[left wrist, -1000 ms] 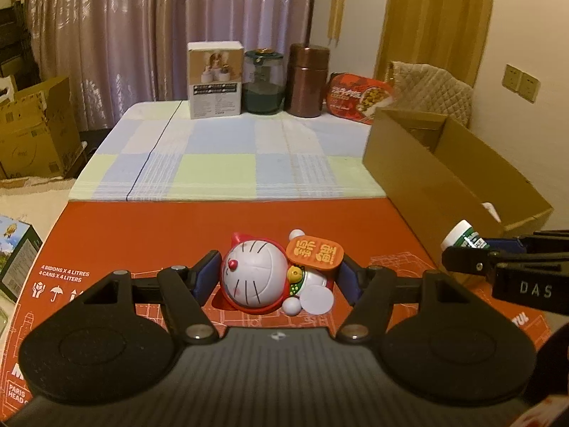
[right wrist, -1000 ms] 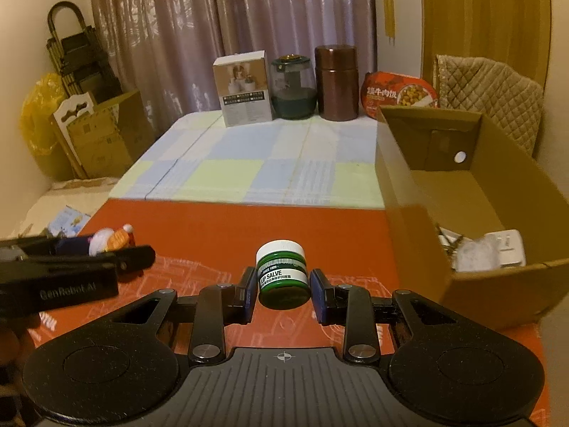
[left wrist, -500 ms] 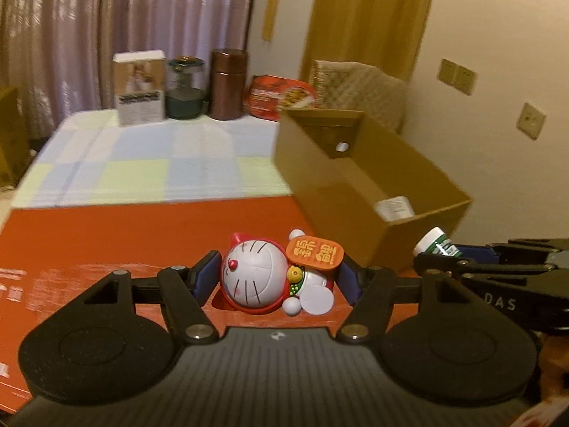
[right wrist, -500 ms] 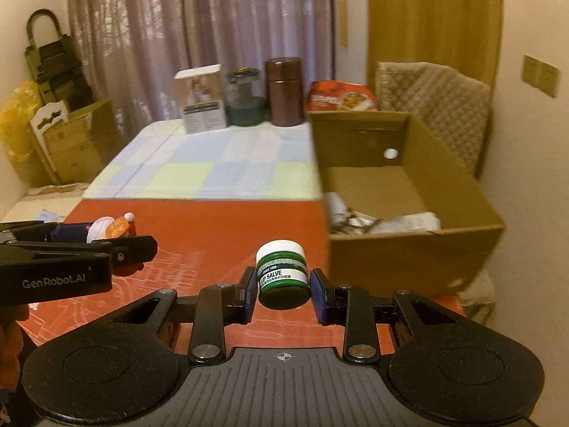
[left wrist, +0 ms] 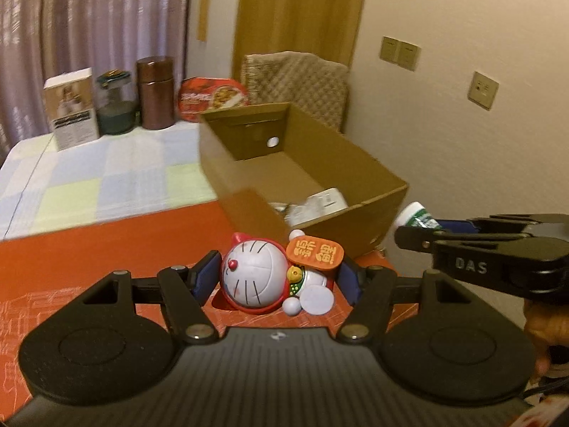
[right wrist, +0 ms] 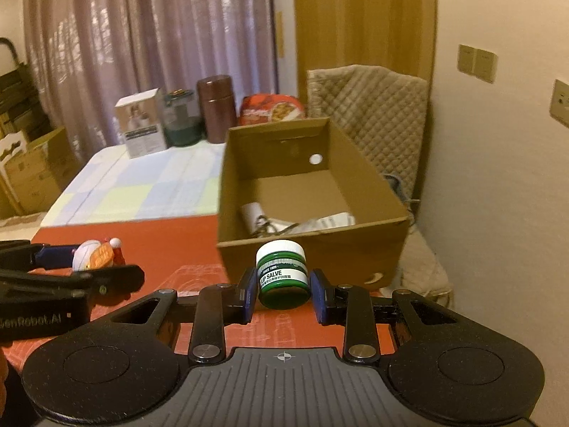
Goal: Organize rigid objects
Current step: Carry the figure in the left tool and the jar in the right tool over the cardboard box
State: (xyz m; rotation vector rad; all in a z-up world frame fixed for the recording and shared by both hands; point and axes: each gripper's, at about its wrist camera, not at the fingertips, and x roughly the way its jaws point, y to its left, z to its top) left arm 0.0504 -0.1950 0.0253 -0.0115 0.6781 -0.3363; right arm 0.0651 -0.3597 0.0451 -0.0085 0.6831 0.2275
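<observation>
Cartons and tins sit out of the way at the far left end of the table: a white carton (left wrist: 71,110), a green jar (left wrist: 115,105) and a brown canister (left wrist: 155,93) stand in a row, seemingly not part of the sorting; nearer, the left gripper (left wrist: 277,279) has its fingers clamped on a cat figurine (left wrist: 265,277), held on its side and off the red mat (left wrist: 106,249), presumably for carrying; to its right the open cardboard box (right wrist: 373,178), already holding a few items, looks like the collection point; the right gripper (right wrist: 283,297) has its fingers narrowed on a lip salve jar (right wrist: 282,272), upright and just short of the box's near wall.
</observation>
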